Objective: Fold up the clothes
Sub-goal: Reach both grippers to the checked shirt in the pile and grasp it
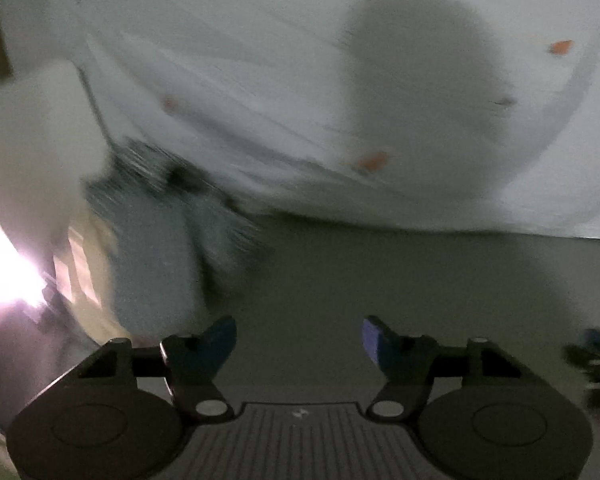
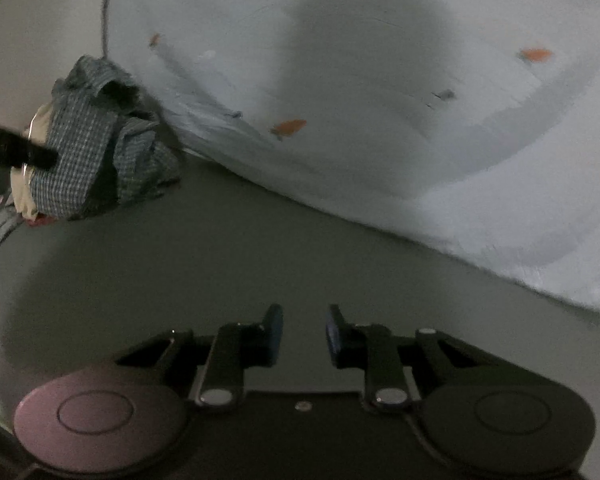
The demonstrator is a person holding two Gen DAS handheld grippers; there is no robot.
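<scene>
A pale sheet (image 2: pixel 380 80) marked with small orange patches (image 2: pixel 290 127) is spread over the far part of a grey-green table (image 2: pixel 220 260), its near edge running aslant across both views, and a large rounded shadow (image 2: pixel 360 40) is cast upon it. At the sheet's left end a crumpled heap of checked clothing (image 2: pixel 96 148) is piled, with cream cloth (image 2: pixel 24 184) showing beneath it and something red just visible at its foot; in the left wrist view the same checked heap (image 1: pixel 160 232) is smeared by blur, and a bright glare (image 1: pixel 4 272) is seen at the left edge beside a white blurred shape. A dark bar (image 2: pixel 16 148) reaches in from the left of the right wrist view and overlaps the heap — what it is cannot be told. Nothing lies between either tool and the sheet; bare table is seen ahead of both. Both tools are tilted downward toward the table. The left tool (image 1: pixel 298 340) is held moderately wide, nothing between its blue-tipped black fingers (image 1: pixel 374 338). The right tool (image 2: pixel 303 334) is narrowed to a small gap — empty too, its blue pads (image 2: pixel 332 332) apart. The sheet appears soft and faintly creased; the table is matt and plain.
</scene>
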